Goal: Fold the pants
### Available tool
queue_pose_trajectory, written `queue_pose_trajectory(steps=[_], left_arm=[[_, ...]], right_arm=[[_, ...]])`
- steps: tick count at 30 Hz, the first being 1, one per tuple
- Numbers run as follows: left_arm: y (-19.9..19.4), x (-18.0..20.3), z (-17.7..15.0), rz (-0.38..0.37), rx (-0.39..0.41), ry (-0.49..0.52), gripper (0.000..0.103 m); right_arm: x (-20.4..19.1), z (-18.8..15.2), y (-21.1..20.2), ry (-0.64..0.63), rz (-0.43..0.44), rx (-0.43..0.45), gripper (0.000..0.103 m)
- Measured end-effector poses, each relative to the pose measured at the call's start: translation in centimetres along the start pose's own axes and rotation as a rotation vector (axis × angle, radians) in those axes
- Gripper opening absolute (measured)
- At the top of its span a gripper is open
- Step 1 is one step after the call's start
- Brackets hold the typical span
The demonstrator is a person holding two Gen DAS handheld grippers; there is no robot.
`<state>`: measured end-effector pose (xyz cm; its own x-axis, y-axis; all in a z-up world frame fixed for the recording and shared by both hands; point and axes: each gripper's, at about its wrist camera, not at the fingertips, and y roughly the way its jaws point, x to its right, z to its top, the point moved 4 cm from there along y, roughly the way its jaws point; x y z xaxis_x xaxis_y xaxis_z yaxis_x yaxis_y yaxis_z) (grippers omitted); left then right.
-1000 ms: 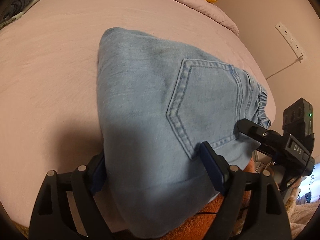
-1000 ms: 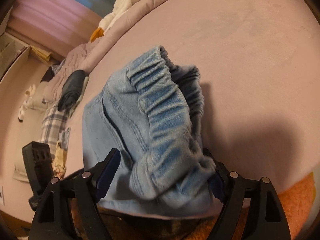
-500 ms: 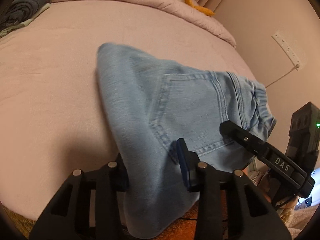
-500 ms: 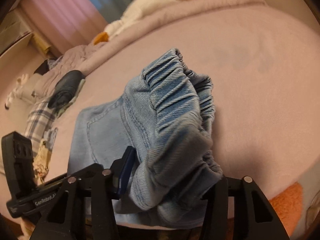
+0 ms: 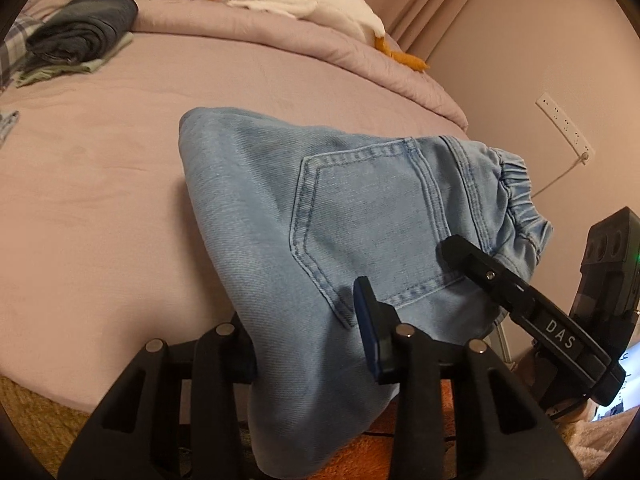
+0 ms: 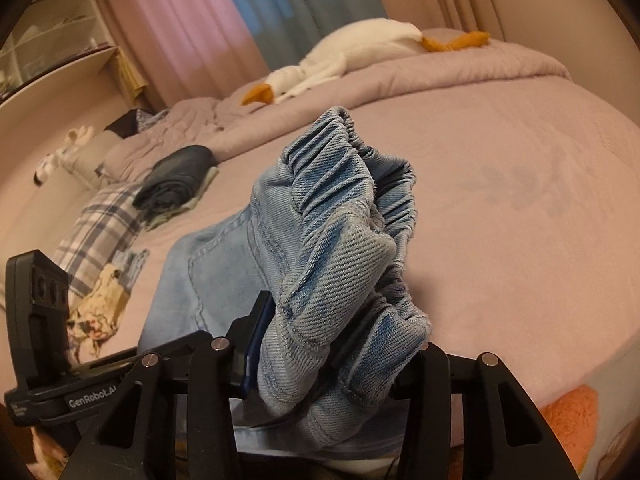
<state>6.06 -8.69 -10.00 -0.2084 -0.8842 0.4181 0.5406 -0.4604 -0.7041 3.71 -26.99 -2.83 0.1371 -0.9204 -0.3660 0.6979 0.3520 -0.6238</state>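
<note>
The bed (image 5: 100, 184) carries the pants (image 5: 320, 220), already folded into a thick bundle at its near edge, the waistband to the right. The left tool (image 5: 308, 340) is clamped on the near fold; the right tool (image 6: 336, 364) is closing on the bunched waistband (image 6: 352, 208). Likely left: one last fold or setting it down.

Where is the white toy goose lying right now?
The toy goose lies on the rumpled quilt at the far end of the bed, beyond the jeans, right of the folded dark clothes.
</note>
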Motion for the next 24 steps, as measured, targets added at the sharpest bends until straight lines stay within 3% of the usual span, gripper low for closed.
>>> queue_pose_trajectory(steps=[12, 24], left_arm=[[-5.2, -3.3, -1.3, 0.04, 0.096, -0.036, 0.037], [-5.9, -3.6, -0.6, 0.05, 0.125, -0.025, 0.037]], right_arm=[[-4.0, -0.3, 1.3, -0.09, 0.031, -0.009, 0.048], [-4.5, -0.3, 2.1, -0.088, 0.049, -0.031, 0.048]])
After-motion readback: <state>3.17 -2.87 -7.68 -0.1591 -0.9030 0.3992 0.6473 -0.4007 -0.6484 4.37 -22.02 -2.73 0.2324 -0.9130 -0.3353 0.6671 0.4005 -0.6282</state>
